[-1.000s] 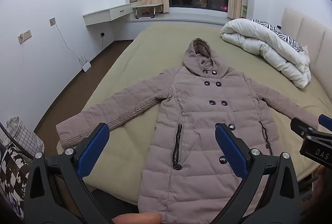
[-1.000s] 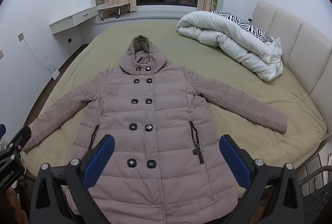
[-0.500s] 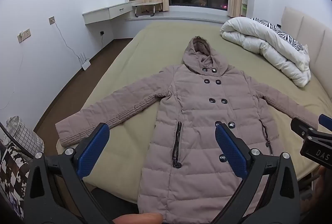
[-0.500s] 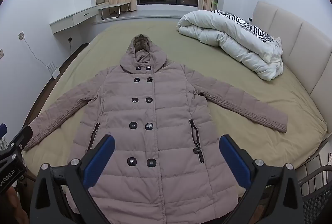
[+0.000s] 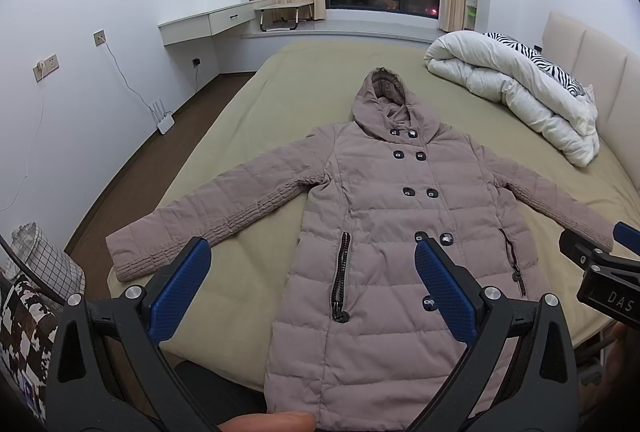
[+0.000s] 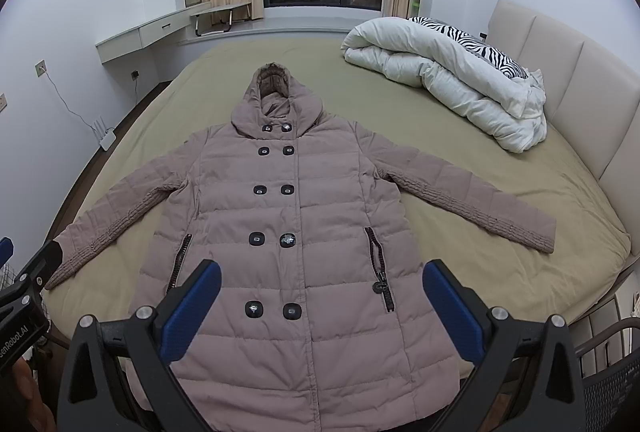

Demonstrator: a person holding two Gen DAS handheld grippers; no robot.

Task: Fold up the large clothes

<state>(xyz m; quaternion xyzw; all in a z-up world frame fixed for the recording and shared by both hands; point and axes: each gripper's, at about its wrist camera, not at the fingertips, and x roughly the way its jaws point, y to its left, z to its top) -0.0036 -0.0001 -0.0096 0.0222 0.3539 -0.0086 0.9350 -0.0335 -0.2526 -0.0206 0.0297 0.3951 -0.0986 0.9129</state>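
Hooded puffer coat flat on bed, hood toward 12 o'clock, hem at 6. Left hand-held gripper nearer 9 o'clock sleeve, right hand-held gripper nearer 3 o'clock sleeve; both wide open, empty.

Coat flat on bed

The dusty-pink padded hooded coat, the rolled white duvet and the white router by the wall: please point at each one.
dusty-pink padded hooded coat (image 6: 332, 216), right wrist view, chest panel.
rolled white duvet (image 6: 460, 88), right wrist view, middle of the roll.
white router (image 5: 165, 121), left wrist view, its body.
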